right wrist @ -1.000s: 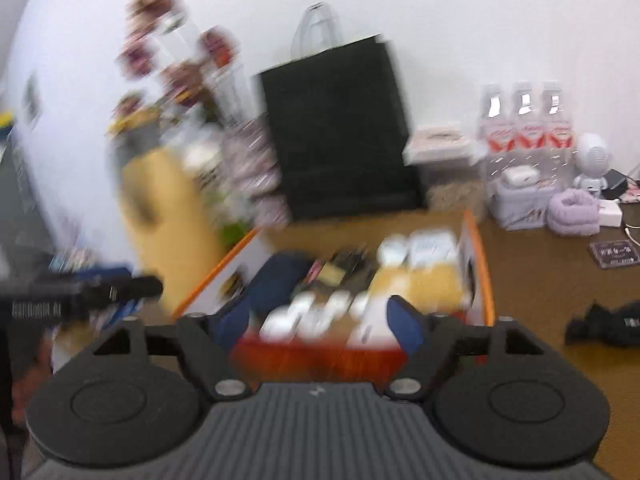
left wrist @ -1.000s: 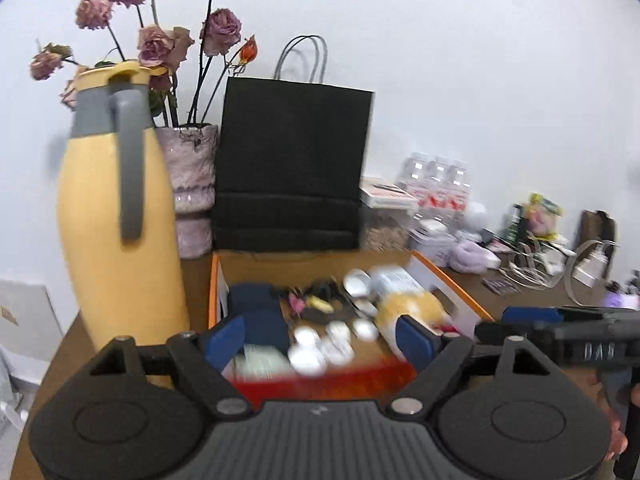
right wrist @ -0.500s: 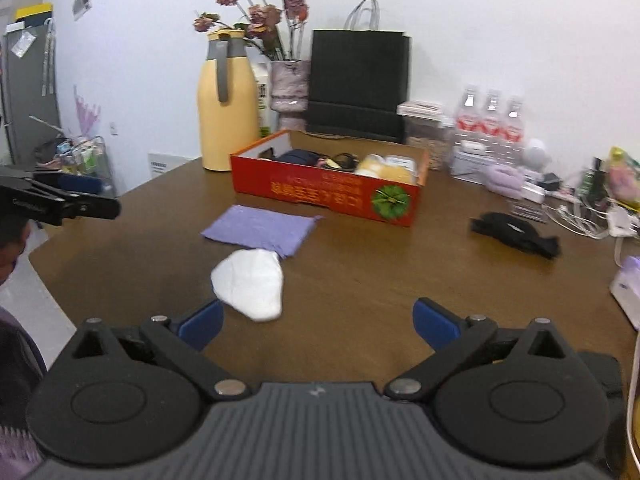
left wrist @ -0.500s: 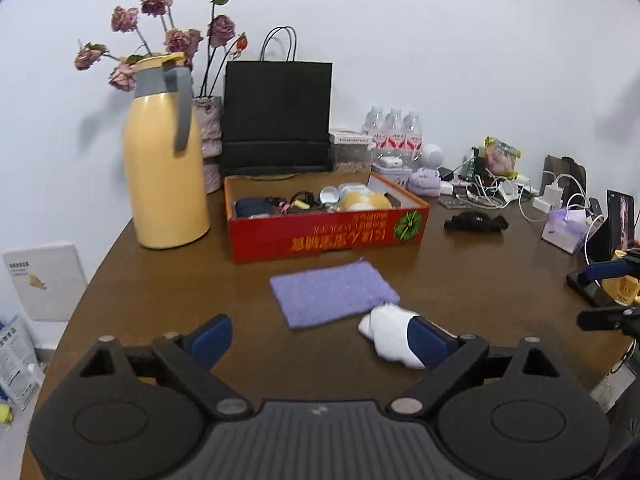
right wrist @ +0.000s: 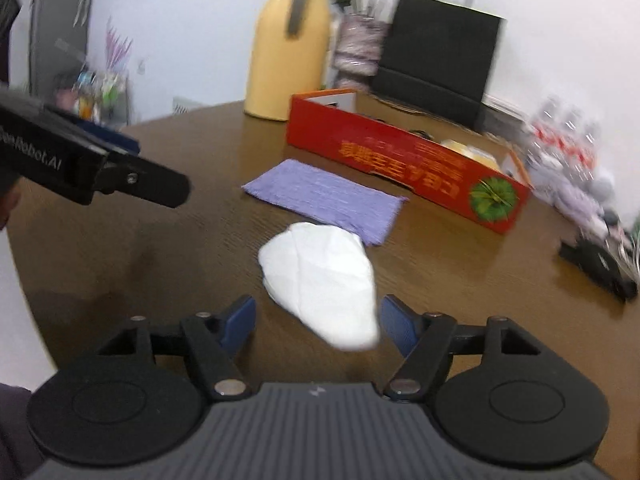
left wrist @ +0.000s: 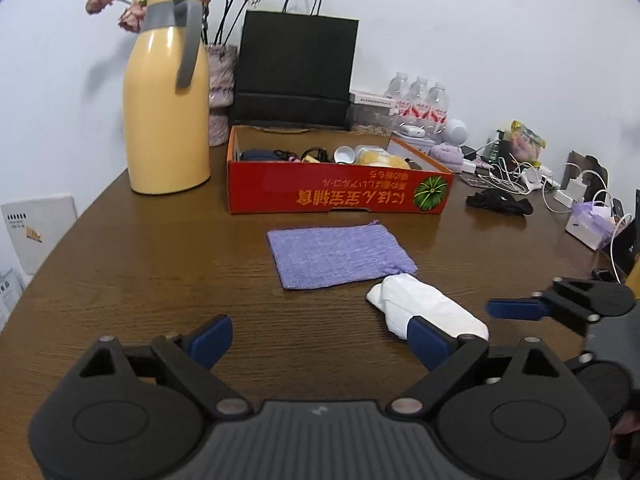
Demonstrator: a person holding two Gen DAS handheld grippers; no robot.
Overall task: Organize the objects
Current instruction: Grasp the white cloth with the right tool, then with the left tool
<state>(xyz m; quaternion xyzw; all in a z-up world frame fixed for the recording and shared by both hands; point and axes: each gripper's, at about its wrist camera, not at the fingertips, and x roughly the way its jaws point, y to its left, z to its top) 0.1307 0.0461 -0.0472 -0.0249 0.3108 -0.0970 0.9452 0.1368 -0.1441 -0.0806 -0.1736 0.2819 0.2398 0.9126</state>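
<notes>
A white crumpled bundle [right wrist: 320,276] lies on the brown table [right wrist: 180,264], touching the near corner of a flat purple cloth [right wrist: 324,196]. My right gripper [right wrist: 319,325] is low over the table and its jaws are closing. The bundle's near end lies between them, and the pads do not press on it. My left gripper [left wrist: 320,342] stands open over bare wood with nothing between its fingers. The bundle [left wrist: 424,312] is just beyond its right finger. Behind the cloth [left wrist: 340,254] stands a red cardboard box [left wrist: 336,196] holding several small items.
A yellow jug [left wrist: 166,120], a vase of dried roses [left wrist: 220,92] and a black paper bag [left wrist: 294,72] stand at the back. Water bottles [left wrist: 418,104], cables and chargers [left wrist: 532,176], a black item [left wrist: 500,202] and a tissue pack [left wrist: 588,226] crowd the right.
Both grippers drew back from over the red box, then sank toward the table. The right one rolled, closed in on the white bundle, and its jaws narrowed.
</notes>
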